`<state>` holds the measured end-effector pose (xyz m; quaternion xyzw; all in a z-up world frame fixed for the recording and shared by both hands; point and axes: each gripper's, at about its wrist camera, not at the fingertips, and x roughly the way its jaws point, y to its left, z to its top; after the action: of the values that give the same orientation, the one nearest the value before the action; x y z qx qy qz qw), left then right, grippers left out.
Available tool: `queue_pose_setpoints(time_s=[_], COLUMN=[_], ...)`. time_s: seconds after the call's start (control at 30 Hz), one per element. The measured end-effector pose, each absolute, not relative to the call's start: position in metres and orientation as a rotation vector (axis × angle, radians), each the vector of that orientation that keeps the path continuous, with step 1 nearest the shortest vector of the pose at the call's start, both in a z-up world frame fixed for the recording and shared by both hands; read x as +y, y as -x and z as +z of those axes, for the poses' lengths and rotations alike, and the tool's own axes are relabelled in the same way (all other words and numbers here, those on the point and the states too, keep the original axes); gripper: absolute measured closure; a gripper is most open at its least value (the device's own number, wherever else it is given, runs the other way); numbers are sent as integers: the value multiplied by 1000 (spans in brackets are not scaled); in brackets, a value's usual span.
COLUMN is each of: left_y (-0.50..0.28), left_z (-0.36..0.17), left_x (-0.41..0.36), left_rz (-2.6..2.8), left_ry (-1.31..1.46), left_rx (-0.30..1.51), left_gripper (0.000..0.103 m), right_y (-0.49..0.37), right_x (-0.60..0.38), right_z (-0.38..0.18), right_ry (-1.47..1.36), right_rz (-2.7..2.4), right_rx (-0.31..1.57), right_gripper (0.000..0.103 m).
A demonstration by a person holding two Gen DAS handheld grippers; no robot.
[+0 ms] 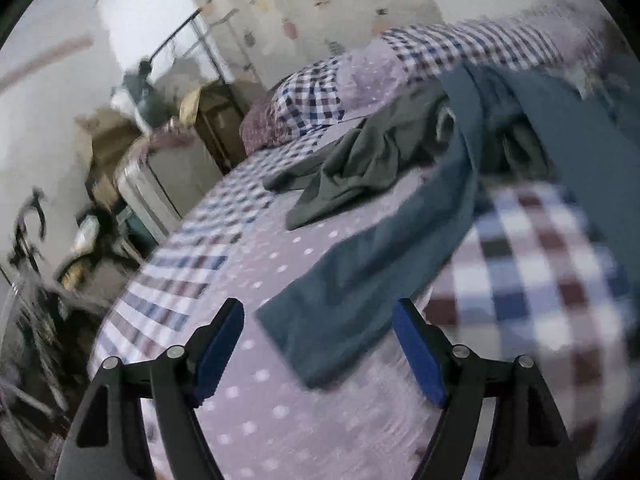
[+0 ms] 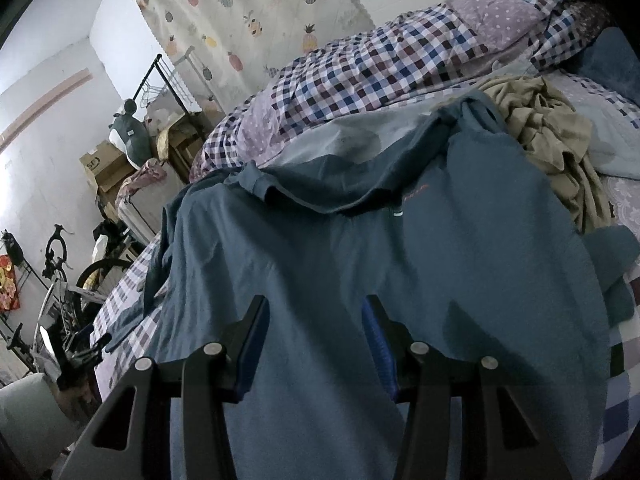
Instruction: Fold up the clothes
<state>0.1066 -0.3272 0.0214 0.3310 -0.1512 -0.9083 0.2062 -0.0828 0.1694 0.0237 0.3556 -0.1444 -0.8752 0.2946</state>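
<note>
My left claw (image 1: 318,344) is spread wide above the bed (image 1: 256,400), by the blue shirt's (image 2: 360,280) sleeve. My right claw (image 2: 314,340) gapes empty over that shirt, spread on the bed.

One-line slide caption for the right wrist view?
Open right gripper poised over a blue polo shirt spread on a checked bedspread, beside a crumpled tan garment.
</note>
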Motion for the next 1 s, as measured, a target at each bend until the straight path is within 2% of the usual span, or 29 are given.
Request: queue_pose_setpoints(time_s=[0.03, 0.17, 0.27, 0.33, 0.37, 0.4, 0.43, 0.47, 0.6, 0.8, 1.0], left_y=[-112, -109, -96, -91, -88, -86, -83, -80, -82, -79, -31], left_z=[19, 5, -9, -10, -10, -8, -7, -6, 18, 77, 92], left_x=[-326, -317, -320, -327, -331, -336, -341, -346, -366, -431, -493], left_rz=[-2529, -2542, -2528, -2539, -2545, -2547, -2549, -2549, -2610, -2657, -2534], left_ry=[-923, -986, -1055, -1061, -1064, -1077, -1091, -1105, -1044, -814, -811], left_rx=[-475, -637, -707, -659, -633, -587, -538, -490, -234, 285, 453], left_gripper=[23, 41, 41, 41, 51, 77, 92, 100, 102, 102, 102], right_y=[82, 81, 81, 81, 81, 82, 82, 82, 83, 83, 84], right_x=[168, 162, 158, 156, 155, 154, 154, 153, 151, 150, 147], right_z=[23, 20, 18, 18, 17, 17, 17, 16, 15, 13, 10], right_ry=[-950, -960, -964, -966, -967, -968, -970, -972, -975, -985, -996], right_rz=[-2329, -2328, -2330, -2332, -2333, -2333, -2332, -2331, -2333, -2335, -2338], right_rx=[-378, -351, -342, -334, -332, -331, -332, -329, -321, -311, -277], right_gripper=[51, 51, 51, 51, 51, 51, 51, 51, 51, 51, 51])
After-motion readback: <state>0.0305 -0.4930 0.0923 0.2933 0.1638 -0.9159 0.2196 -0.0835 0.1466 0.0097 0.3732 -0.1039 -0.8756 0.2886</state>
